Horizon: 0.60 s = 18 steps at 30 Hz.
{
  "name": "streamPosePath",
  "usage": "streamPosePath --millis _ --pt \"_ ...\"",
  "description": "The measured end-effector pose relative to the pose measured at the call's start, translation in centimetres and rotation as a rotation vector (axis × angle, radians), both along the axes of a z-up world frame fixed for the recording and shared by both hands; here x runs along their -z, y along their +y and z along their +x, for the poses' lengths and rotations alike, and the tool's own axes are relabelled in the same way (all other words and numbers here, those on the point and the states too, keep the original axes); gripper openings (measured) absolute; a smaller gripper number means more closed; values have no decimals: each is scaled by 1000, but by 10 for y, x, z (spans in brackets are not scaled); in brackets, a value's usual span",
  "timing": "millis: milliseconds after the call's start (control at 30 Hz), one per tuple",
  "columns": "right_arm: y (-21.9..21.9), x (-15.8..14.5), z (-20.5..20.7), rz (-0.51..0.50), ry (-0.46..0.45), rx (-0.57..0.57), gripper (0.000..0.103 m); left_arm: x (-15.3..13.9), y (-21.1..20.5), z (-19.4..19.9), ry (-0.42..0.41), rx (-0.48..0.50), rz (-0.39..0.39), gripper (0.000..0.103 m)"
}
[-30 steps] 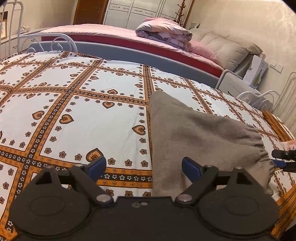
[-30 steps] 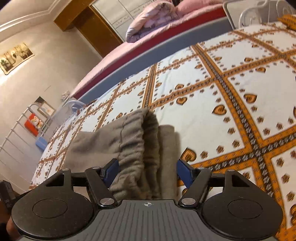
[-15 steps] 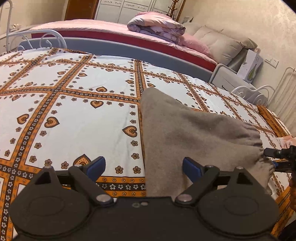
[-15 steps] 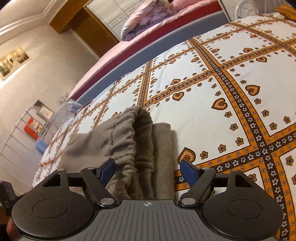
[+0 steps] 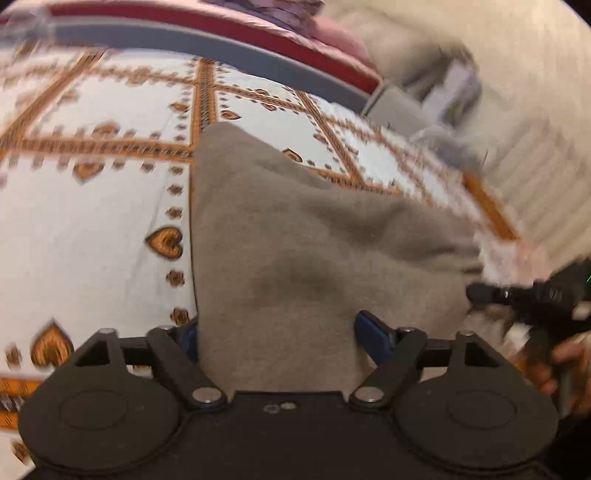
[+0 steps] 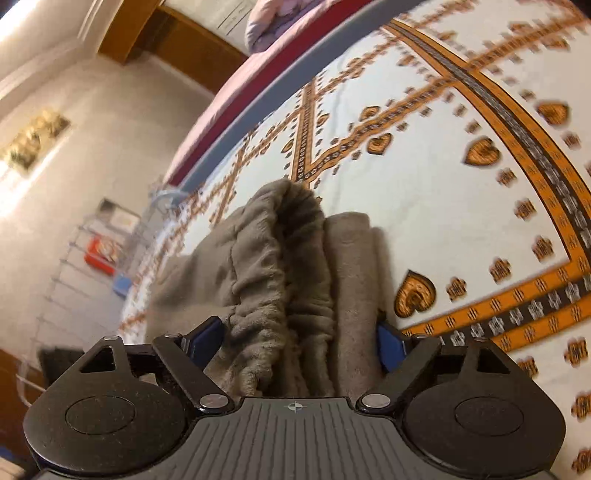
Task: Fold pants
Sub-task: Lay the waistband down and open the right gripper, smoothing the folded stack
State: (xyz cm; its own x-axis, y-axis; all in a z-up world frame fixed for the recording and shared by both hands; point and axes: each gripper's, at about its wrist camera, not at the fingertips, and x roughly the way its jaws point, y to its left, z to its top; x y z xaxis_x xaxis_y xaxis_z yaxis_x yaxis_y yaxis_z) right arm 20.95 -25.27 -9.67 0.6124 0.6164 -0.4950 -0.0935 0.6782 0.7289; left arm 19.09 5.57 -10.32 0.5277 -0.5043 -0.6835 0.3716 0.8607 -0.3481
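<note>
Two grippers are at work, and I begin with the left gripper (image 5: 275, 338). Its blue pads (image 5: 373, 334) stand fairly wide, on either side of the near edge of the grey-brown fleece pants (image 5: 314, 236), and its jaws are closing at this moment. The cloth lies between them, but I do not see the pads pressing on it yet. I judge that I hold this gripper over the smooth, folded corner so that it can pinch all layers together.

The right gripper (image 6: 295, 341) is also wide. The gathered elastic waistband (image 6: 284, 266) and a flatter folded layer beside it lie between its two blue pads (image 6: 388, 343). The pads seem just beside the fabric, and a firm grip does not show. I place it here because the waistband is the thickest end, and it gives a good hold for lifting.

The pants rest on the bed, on the white bedsheet with orange heart and flower pattern (image 5: 92, 240), already folded into a shorter bundle. One gripper at each near corner keeps the bundle square for the next fold, I think. The risk is that only the top layer is caught.

In the left view, the right gripper's black tip (image 5: 491, 293) and the person's hand (image 5: 565, 365) appear at the right edge. Behind is a second bed with pink cover (image 5: 258, 22).
</note>
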Motion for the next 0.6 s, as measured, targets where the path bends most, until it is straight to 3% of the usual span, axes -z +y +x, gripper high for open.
streamPosePath --millis 33,167,333,433,600 --pt "6 -4 1 -44 -14 -12 67 0 -3 -1 -11 2 19 65" --pt "18 -9 -3 -120 -42 -23 56 -3 -2 -8 -40 -14 16 53" --pt "30 -26 -13 -192 -91 -39 47 -13 5 -19 -82 -50 -9 24" --pt "40 -41 -19 -237 -149 -55 45 -20 9 -28 -105 -50 -16 17" --pt "53 -65 -23 -240 -226 -85 43 -35 10 -39 -158 -42 -42 15"
